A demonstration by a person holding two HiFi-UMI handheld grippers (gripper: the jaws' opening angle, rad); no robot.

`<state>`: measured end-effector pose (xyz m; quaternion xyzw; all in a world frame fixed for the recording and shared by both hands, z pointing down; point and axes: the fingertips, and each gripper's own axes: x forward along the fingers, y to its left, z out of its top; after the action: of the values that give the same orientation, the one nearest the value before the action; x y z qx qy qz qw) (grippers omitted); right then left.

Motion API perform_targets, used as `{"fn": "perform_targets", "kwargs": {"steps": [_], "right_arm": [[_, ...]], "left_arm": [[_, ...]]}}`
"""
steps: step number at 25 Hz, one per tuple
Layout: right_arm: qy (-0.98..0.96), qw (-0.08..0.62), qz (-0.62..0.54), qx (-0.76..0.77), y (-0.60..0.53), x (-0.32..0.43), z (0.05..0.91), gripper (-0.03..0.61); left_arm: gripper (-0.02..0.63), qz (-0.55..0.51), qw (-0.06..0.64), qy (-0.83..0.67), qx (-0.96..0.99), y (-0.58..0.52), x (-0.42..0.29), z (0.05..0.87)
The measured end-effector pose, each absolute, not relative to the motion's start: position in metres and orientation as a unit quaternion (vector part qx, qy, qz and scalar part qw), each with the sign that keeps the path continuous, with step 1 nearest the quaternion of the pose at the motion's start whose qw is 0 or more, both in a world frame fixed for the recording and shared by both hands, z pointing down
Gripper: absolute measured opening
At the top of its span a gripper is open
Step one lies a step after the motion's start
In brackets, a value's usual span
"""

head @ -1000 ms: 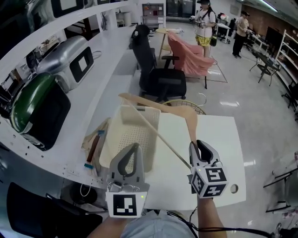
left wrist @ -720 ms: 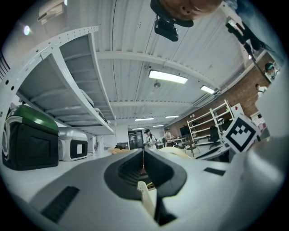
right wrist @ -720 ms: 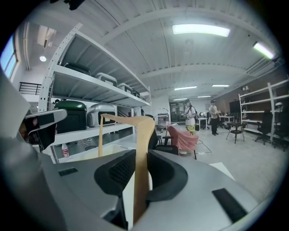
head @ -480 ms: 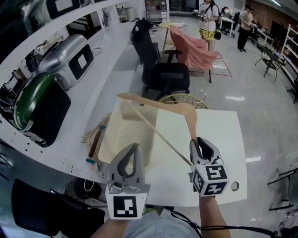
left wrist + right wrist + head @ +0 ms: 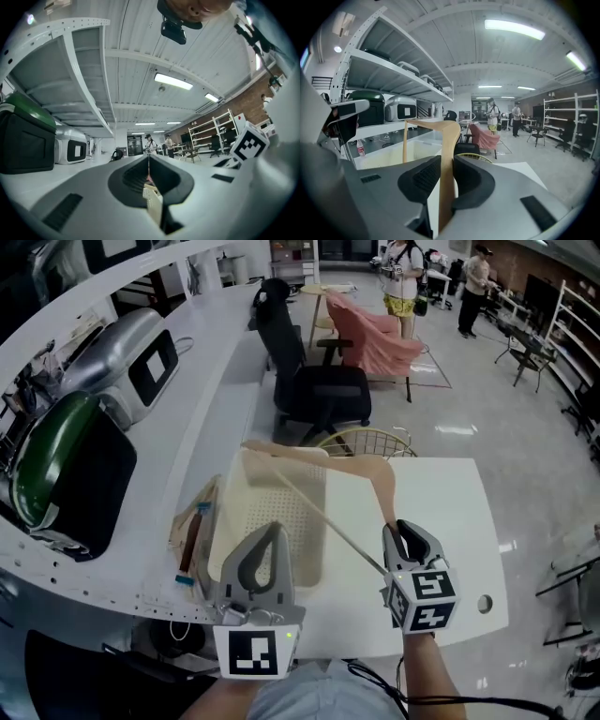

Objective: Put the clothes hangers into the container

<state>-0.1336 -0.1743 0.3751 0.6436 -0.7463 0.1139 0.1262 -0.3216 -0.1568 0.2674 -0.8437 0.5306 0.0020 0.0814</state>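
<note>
The container sits at the counter's left edge, the hanger over its far end. A wire basket stands behind the counter.

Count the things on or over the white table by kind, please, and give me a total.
hanger: 1
basket: 1
grippers: 2, the left gripper shut on the basket wall, the right gripper shut on the hanger
Total: 4
</note>
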Motion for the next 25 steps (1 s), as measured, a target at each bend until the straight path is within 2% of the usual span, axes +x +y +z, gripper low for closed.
{"fn": "perform_targets", "kwargs": {"steps": [17,25], "right_arm": [[-0.669,0.234,0.165,0.686,-0.171,-0.215,0.437,0.089],[-0.661,0.254,0.177,0.684,-0.181,-0.228,0.448,0.087]], "left_arm": [[0.014,0.007,0.032,0.445,-0.895,-0.192,-0.39,0.301],[0.014,-0.001,0.019,0.438,-0.899,-0.204,-0.402,0.314]]}}
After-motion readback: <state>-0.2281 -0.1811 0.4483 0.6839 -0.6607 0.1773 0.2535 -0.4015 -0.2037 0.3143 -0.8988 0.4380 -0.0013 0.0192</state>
